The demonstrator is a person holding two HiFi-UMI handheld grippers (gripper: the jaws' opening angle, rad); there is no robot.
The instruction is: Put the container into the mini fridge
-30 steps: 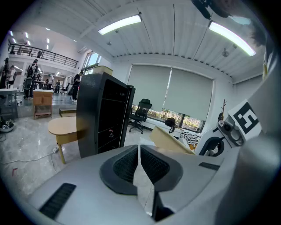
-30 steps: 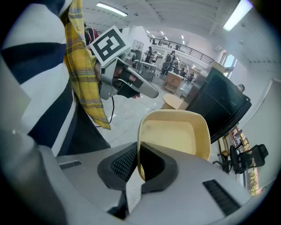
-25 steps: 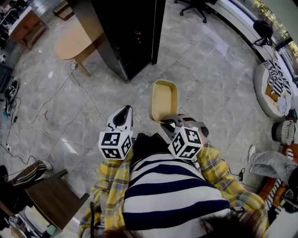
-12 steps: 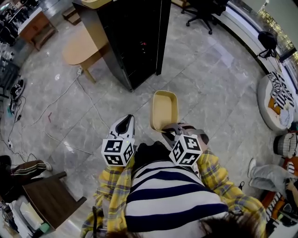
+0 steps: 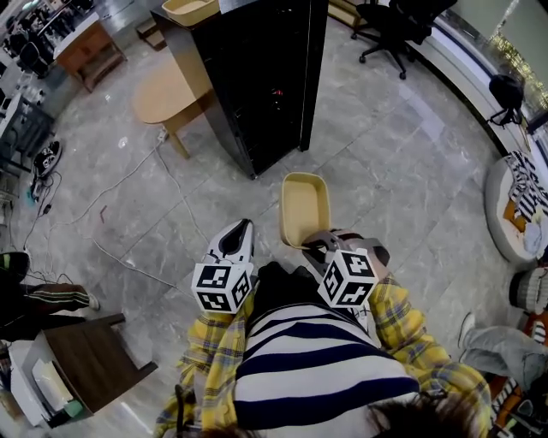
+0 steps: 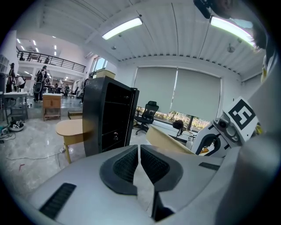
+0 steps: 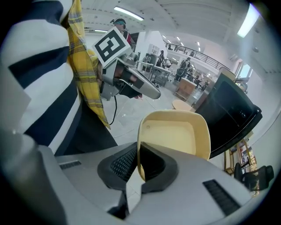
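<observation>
I hold a pale yellow, shallow container (image 5: 305, 208) by its near rim, with my right gripper (image 5: 318, 246) shut on it. The right gripper view shows the container (image 7: 173, 134) tilted up, its rim pinched between the jaws of my right gripper (image 7: 138, 165). Ahead stands the black mini fridge (image 5: 257, 73), its door closed, also seen as the black mini fridge (image 6: 107, 118) in the left gripper view. My left gripper (image 5: 236, 233) is held beside the right one, and my left gripper (image 6: 138, 165) has its pads pressed together on nothing.
A round wooden table (image 5: 167, 98) stands left of the fridge, with cables (image 5: 128, 180) on the marble floor. Another yellow container (image 5: 190, 9) sits on the fridge top. A dark stool (image 5: 81, 355) is at the lower left, office chairs (image 5: 394, 30) beyond.
The fridge and table have shifted down and right in the head view as the person walked closer. Both grippers keep their hold and spacing.
</observation>
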